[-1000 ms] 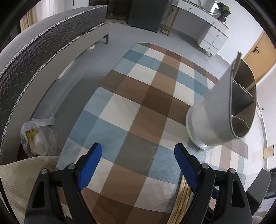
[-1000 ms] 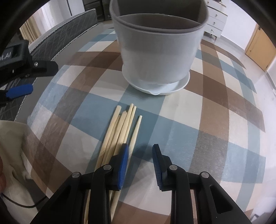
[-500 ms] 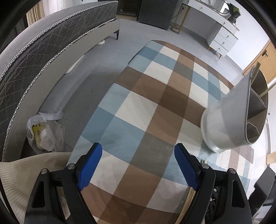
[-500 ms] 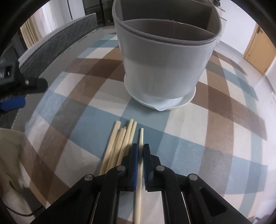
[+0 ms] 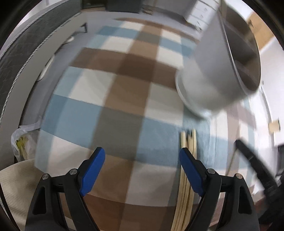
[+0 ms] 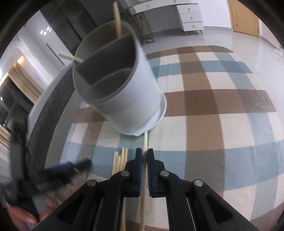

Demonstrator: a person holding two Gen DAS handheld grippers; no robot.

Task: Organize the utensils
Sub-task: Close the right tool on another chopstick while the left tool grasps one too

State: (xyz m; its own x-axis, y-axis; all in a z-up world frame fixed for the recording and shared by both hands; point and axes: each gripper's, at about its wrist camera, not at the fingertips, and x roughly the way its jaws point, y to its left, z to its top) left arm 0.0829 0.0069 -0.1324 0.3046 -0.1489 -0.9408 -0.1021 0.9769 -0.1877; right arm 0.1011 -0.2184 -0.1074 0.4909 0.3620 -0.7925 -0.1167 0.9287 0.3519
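Observation:
My right gripper [image 6: 145, 155] is shut on one pale wooden chopstick [image 6: 145, 140], lifted above the checked tablecloth, its tip pointing at the base of the grey utensil holder [image 6: 124, 99]. The holder has inner dividers and holds two chopsticks [image 6: 117, 19] in a far compartment. Several more chopsticks [image 6: 120, 160] lie in a bundle on the cloth just left of my right gripper. My left gripper [image 5: 142, 160] is open and empty above the cloth; the bundle [image 5: 186, 177] lies by its right finger, and the holder [image 5: 218, 71] stands at upper right.
The checked tablecloth [image 6: 221, 110] covers the table. A grey bed [image 5: 23, 44] runs along the left, with a plastic bag [image 5: 21, 142] on the floor. White drawers [image 6: 191, 16] and a wooden door [image 6: 245, 16] stand far back.
My right gripper closed on a single chopstick and lifted it off the cloth, tilting the view. My left gripper swung right toward the bundle, still open.

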